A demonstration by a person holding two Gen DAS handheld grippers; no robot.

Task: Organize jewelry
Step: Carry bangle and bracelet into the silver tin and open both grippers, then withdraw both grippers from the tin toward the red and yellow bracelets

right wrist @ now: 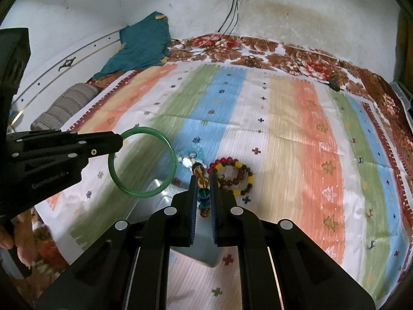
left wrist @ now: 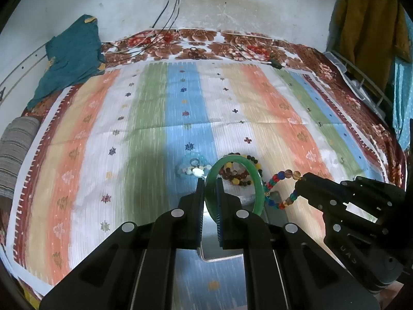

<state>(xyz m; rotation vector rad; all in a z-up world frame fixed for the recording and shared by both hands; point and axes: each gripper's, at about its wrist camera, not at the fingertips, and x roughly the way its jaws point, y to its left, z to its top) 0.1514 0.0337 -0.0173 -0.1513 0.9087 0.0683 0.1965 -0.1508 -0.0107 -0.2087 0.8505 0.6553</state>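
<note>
A: Left gripper (left wrist: 209,180)?

B: Jaws are closed onto the green bangle (left wrist: 236,184); the ring's near-left rim is pinched between the fingers and the bangle is held off the striped bedspread (left wrist: 144,129), standing roughly upright. From the right wrist view the same bangle (right wrist: 142,161) is seen hanging from the left gripper (right wrist: 121,139).

A: Right gripper (right wrist: 202,180)?

B: Nearly closed too, a multicoloured bead bracelet (right wrist: 202,193) is clamped between the pads. In the left view that bracelet (left wrist: 280,188) is seen dangling in a loop from the right gripper (left wrist: 300,180).

A: What is left on the cloth?

B: A dark red and yellow bead bracelet (right wrist: 233,174) is lying flat, just beyond the right fingertips. A pale blue beaded piece (right wrist: 192,156) is lying just left of it, on the blue stripe. Detail is blurred.

A: Anything under the grippers?

B: A shiny metal tray (left wrist: 276,214) is partly seen below both; contents cannot be told.

A: Background?

B: A teal cloth (left wrist: 69,56) is bunched at the far left corner.
</note>
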